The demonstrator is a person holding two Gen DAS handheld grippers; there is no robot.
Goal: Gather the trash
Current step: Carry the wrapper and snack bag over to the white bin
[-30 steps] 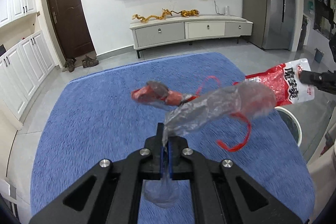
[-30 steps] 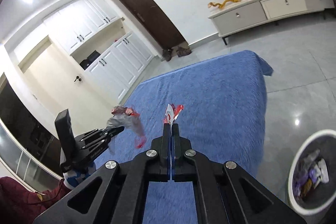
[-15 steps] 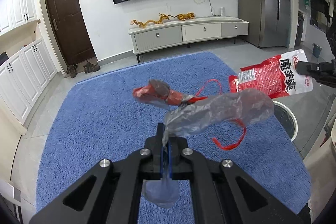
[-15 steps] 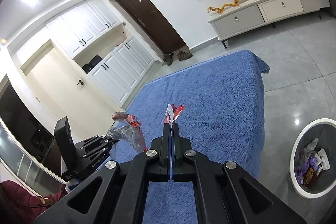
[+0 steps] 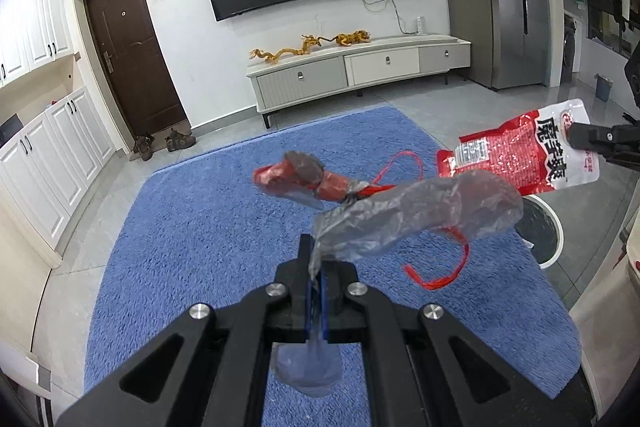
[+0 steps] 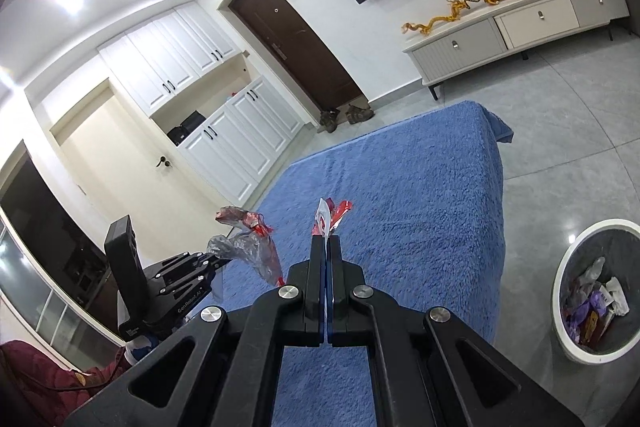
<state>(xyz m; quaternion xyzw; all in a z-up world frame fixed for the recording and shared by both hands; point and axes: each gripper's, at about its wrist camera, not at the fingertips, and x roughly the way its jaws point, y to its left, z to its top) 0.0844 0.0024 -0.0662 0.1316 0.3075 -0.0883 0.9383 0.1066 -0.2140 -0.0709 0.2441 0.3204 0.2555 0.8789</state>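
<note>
A crumpled plastic bag (image 5: 416,215) with red string is pinched in the closed left tool (image 5: 317,281). A red snack wrapper (image 5: 520,155) is clamped edge-on in the right tool (image 6: 327,247). Both are held aloft over the blue rug (image 6: 420,187), likely for carrying to the bin (image 6: 596,291) just beside it.

Black claw (image 5: 316,279), silver screws, blue pads (image 5: 307,301)

One plastic bag (image 5: 416,215), one red snack packet (image 5: 528,155), one trash bin (image 6: 596,291), two shoes (image 5: 164,143).
</note>
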